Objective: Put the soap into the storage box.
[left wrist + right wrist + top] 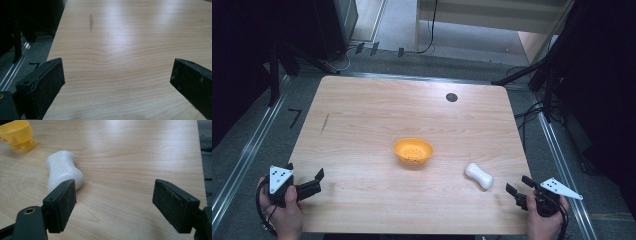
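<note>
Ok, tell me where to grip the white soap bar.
Probably the narrow waist of the white soap bar: it lies flat and pinches in midway. Bring the open right claw from the near right, jaws straddling the waist.

From above your side, the high view looks down the whole table (412, 120); each gripper view skims it closely, the right sharing the soap (63, 170) and bowl (18, 133)

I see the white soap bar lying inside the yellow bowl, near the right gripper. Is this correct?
Not quite. The white soap bar lies on the table, beside the yellow bowl and apart from it, near the right gripper. The high view shows this.
</note>
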The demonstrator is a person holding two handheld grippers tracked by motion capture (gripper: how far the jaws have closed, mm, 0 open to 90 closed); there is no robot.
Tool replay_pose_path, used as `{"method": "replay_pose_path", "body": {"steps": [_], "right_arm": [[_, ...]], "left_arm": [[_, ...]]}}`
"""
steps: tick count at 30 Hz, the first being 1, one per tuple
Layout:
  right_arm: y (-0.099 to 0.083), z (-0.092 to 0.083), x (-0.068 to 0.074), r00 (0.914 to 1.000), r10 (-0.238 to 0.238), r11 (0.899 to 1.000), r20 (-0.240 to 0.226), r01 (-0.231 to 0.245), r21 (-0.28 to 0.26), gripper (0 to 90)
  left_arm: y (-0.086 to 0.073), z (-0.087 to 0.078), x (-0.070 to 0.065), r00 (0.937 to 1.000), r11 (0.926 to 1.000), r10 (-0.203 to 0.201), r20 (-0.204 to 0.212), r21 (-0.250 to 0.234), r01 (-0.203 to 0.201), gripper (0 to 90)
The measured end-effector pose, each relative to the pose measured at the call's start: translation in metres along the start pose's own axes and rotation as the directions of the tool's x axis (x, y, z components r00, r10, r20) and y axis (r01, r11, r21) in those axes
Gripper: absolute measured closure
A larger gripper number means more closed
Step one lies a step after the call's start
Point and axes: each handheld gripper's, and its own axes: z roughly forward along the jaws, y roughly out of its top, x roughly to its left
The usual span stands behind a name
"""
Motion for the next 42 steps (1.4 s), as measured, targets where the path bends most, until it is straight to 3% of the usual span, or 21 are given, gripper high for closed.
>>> {"method": "replay_pose_path", "body": {"steps": [6, 11, 14, 16, 17, 18, 21, 24, 25, 26, 27, 31, 32, 33, 35, 36, 37, 40, 42], "right_arm": [[0.001, 0.005, 0.006, 0.9976, -0.052, 0.998, 0.046, 0.050, 0.044, 22.6], [0.003, 0.009, 0.006, 0.9971, -0.073, 0.993, 0.021, 0.070, 0.100, 25.4], [0.008, 0.012, 0.008, 0.9925, -0.122, 0.981, 0.003, 0.121, 0.154, 26.4], [0.013, 0.015, 0.012, 0.9856, -0.169, 0.965, -0.009, 0.167, 0.204, 26.4], [0.017, 0.019, 0.015, 0.9789, -0.202, 0.945, -0.031, 0.203, 0.258, 26.4], [0.017, 0.019, 0.015, 0.9789, -0.202, 0.945, -0.031, 0.203, 0.258, 26.4], [0.024, 0.024, 0.021, 0.9666, -0.247, 0.909, -0.067, 0.255, 0.329, 26.4], [0.032, 0.028, 0.025, 0.9579, -0.271, 0.881, -0.095, 0.287, 0.377, 26.4], [0.034, 0.030, 0.027, 0.9537, -0.282, 0.869, -0.105, 0.300, 0.394, 26.3], [0.038, 0.034, 0.030, 0.9459, -0.302, 0.847, -0.119, 0.323, 0.422, 25.9], [0.038, 0.034, 0.030, 0.9459, -0.302, 0.847, -0.119, 0.323, 0.422, 25.9], [0.047, 0.039, 0.035, 0.9300, -0.336, 0.805, -0.149, 0.366, 0.468, 24.6], [0.052, 0.041, 0.038, 0.9258, -0.347, 0.786, -0.150, 0.374, 0.491, 24.4], [0.052, 0.041, 0.038, 0.9258, -0.347, 0.786, -0.150, 0.374, 0.491, 24.4], [0.057, 0.043, 0.041, 0.9204, -0.359, 0.766, -0.154, 0.385, 0.514, 24.1], [0.061, 0.046, 0.044, 0.9142, -0.370, 0.746, -0.165, 0.398, 0.534, 23.2], [0.061, 0.046, 0.044, 0.9142, -0.370, 0.746, -0.165, 0.398, 0.534, 23.2], [0.066, 0.052, 0.048, 0.9083, -0.379, 0.706, -0.176, 0.407, 0.580, 21.4], [0.068, 0.056, 0.050, 0.9089, -0.375, 0.690, -0.183, 0.405, 0.599, 19.6]], "left_arm": [[0.000, 0.000, 0.000, 1.0000, 1.0000, -0.001, -0.001, -0.002, 0.001, 0.0], [0.000, 0.000, 0.001, 1.0000, 1.0000, -0.004, 0.000, -0.002, 0.004, 0.0], [0.000, 0.000, 0.001, 1.0000, 1.0000, -0.003, 0.001, -0.001, 0.003, 0.0], [0.000, 0.000, 0.000, 1.0000, 1.0000, -0.002, 0.001, -0.001, 0.002, 0.0], [0.000, 0.000, 0.001, 1.0000, 1.0000, -0.002, 0.001, -0.001, 0.002, 0.0], [0.000, 0.000, 0.001, 1.0000, 1.0000, -0.003, 0.001, 0.000, 0.003, 0.0], [0.000, 0.000, 0.001, 1.0000, 1.0000, -0.003, 0.001, 0.000, 0.003, 0.0], [0.000, 0.000, 0.001, 1.0000, 1.0000, -0.002, 0.002, 0.003, 0.002, 0.0], [0.000, 0.000, 0.001, 1.0000, 1.0000, -0.002, 0.001, 0.003, 0.002, 0.0], [0.000, 0.000, 0.001, 1.0000, 1.0000, -0.001, 0.001, 0.002, 0.001, 0.0], [0.000, 0.000, 0.001, 1.0000, 1.0000, -0.003, 0.001, 0.001, 0.003, 0.0], [0.000, 0.000, 0.001, 1.0000, 1.0000, -0.002, 0.001, 0.004, 0.002, 0.0], [0.000, 0.000, 0.001, 1.0000, 1.0000, -0.004, 0.002, 0.003, 0.004, 0.0], [0.000, 0.000, 0.001, 1.0000, 1.0000, -0.002, 0.001, 0.003, 0.002, 0.0], [0.000, 0.000, 0.001, 1.0000, 1.0000, -0.002, 0.001, 0.002, 0.002, 0.0], [0.000, 0.000, 0.001, 1.0000, 1.0000, -0.002, 0.001, 0.002, 0.002, 0.0], [0.000, 0.000, 0.001, 1.0000, 1.0000, -0.003, 0.002, 0.002, 0.003, 0.0], [0.000, 0.000, 0.001, 1.0000, 1.0000, -0.005, 0.002, 0.000, 0.005, 0.0], [0.000, 0.000, 0.001, 1.0000, 1.0000, -0.006, 0.002, 0.001, 0.006, 0.0]]}}
